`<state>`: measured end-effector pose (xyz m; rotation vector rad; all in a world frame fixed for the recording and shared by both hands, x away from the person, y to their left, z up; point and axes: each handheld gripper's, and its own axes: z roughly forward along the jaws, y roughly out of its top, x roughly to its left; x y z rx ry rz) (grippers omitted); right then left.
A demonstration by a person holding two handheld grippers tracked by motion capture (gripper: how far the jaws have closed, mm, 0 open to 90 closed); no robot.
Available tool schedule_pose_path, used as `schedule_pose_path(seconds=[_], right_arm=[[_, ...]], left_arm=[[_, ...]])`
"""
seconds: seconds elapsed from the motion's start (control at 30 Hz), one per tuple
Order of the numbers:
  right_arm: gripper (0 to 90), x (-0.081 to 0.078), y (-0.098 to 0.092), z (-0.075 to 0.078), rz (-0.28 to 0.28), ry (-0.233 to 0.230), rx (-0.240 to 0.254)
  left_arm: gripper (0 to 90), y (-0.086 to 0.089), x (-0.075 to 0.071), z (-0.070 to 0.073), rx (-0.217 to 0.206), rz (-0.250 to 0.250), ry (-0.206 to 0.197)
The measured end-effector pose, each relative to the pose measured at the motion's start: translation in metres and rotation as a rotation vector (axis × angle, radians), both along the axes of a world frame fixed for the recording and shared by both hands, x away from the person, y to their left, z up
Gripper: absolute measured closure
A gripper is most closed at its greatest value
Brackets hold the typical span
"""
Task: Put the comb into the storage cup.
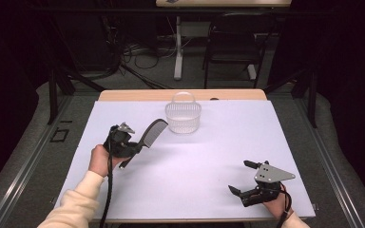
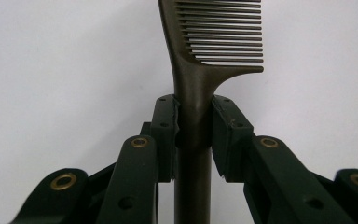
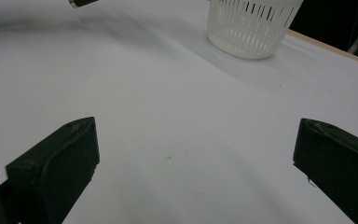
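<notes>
My left tongs (image 1: 135, 148) clamp the comb (image 2: 200, 70) handle, lifted off the counter (image 1: 195, 161) near the basket (image 1: 183, 117). Right tongs (image 1: 247, 178) wide open, holding nothing. Drop-off probably left, I guess.

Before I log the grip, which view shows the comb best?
The left gripper view: the comb fills it, handle clamped between the jaws. The high view shows it small, raised near the basket; the right gripper view catches maybe a tip.

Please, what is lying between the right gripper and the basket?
Nothing: in the right gripper view, bare white table runs from the open right gripper to the basket. The high view agrees.
</notes>
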<state>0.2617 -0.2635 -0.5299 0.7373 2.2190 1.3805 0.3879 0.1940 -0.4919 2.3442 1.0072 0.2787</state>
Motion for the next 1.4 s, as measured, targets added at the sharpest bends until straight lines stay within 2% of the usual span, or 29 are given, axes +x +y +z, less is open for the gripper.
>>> schedule_pose_path(seconds=[0.33,0.4,0.77,1.0,1.4], right_arm=[[0.0,-0.0002,0.0001,0.0002,0.000,0.000,-0.002],[0.0,-0.0003,0.0002,0.0002,0.000,0.000,-0.002],[0.0,-0.0001,0.0004,0.0001,0.002,0.000,-0.001],[0.0,-0.0002,0.0002,0.0002,0.002,-0.001,0.000],[0.0,0.0000,0.0000,0.0002,0.001,-0.007,0.003]], left_arm=[[72.3,0.0000,-0.0034,-0.0006,-0.047,0.005,-0.032],[72.3,0.0007,-0.0035,-0.0005,-0.056,-0.001,-0.026],[72.3,-0.0003,-0.0066,0.0017,-0.092,0.007,-0.076],[72.3,-0.0032,-0.0070,0.0015,-0.126,0.017,-0.122],[72.3,-0.0040,-0.0059,0.0018,-0.172,0.029,-0.171]])
